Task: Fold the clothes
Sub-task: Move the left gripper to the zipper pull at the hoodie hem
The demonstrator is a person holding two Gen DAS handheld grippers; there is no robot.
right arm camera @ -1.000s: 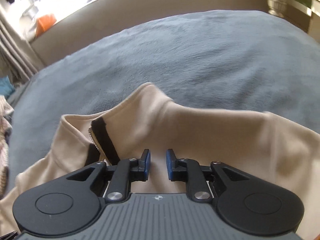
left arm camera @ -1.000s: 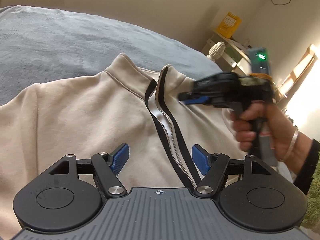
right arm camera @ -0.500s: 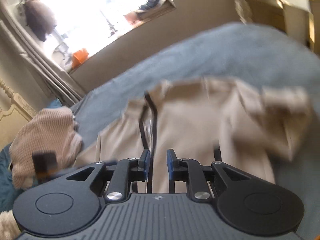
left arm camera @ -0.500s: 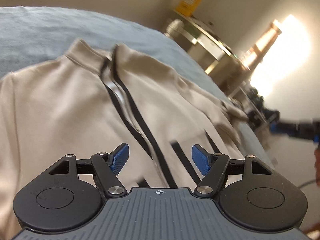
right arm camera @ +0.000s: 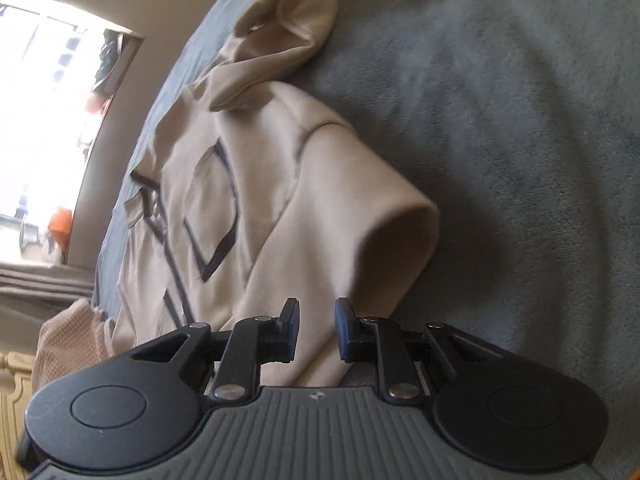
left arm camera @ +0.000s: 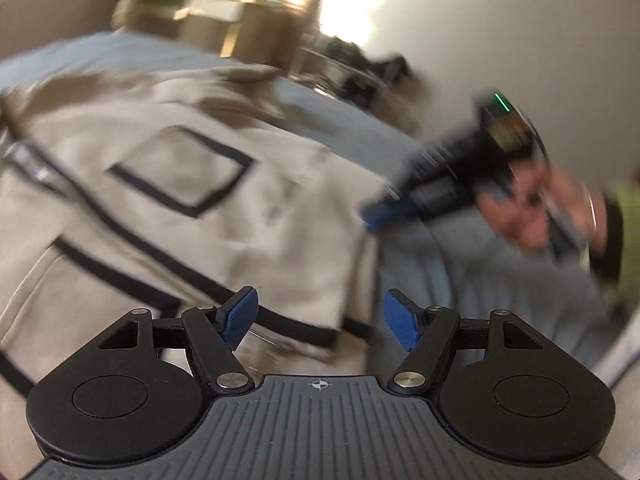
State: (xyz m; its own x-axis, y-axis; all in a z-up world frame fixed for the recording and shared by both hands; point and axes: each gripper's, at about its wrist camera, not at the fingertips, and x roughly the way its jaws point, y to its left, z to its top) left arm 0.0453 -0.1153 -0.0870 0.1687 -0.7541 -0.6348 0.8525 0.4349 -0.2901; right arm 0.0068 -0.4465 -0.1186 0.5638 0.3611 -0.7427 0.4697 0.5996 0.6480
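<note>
A beige zip jacket (left arm camera: 168,208) with black trim and a black-outlined square pocket lies spread on a grey-blue blanket (right arm camera: 520,160). My left gripper (left arm camera: 320,320) hangs over the jacket's lower edge near the black hem band, wide open with nothing between its blue pads. In the left wrist view my right gripper (left arm camera: 380,214) is blurred, its tips at the jacket's side edge. In its own view the right gripper (right arm camera: 317,320) hovers over a rounded fold of the jacket (right arm camera: 320,200). Its jaws stand a narrow gap apart, and no cloth is pinched.
A hand (left arm camera: 532,216) holds the right gripper. Wooden furniture (left arm camera: 224,20) stands blurred beyond the bed. A bright window (right arm camera: 36,120) and an orange object (right arm camera: 60,224) lie past the far side. A pinkish knitted garment (right arm camera: 68,344) sits by the jacket's end.
Both views have swung from the collar and zip toward the jacket's body and side edge, and both wrists have rolled. The right gripper left the collar. Neither gripper's gap visibly changed.
</note>
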